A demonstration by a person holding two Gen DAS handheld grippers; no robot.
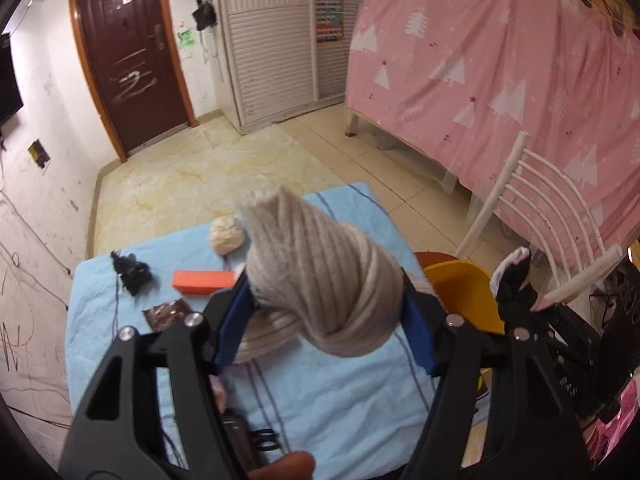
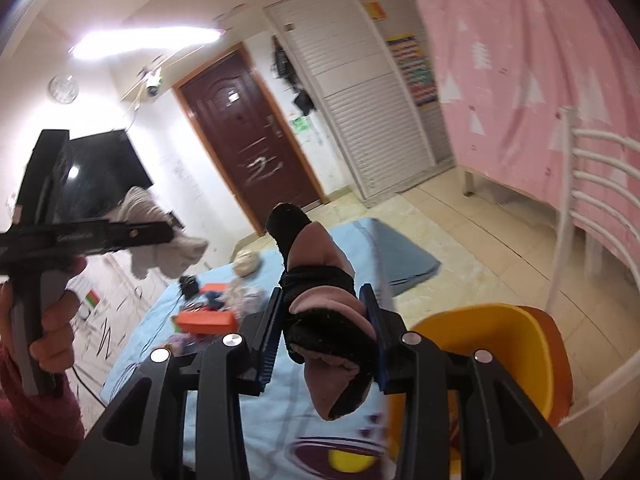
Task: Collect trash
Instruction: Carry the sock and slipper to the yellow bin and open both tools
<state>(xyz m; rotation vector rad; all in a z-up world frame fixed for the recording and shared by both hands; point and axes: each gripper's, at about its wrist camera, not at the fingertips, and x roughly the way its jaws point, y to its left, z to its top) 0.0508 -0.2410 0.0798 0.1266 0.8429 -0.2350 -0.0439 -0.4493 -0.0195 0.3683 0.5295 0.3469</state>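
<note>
brown door (image 1: 132, 60); pink curtain (image 1: 500, 60); white chair (image 1: 544, 208)

Between the jaws of the left hand-held gripper (image 1: 328, 304) sits a beige sock (image 1: 320, 280) of ribbed knit cloth, soft and matt. Ahead of it, the blue bench cover (image 1: 340, 392) is wrinkled cloth. The orange box (image 1: 202, 281) looks smooth, the door (image 1: 128, 60) is glossy dark wood.
</note>
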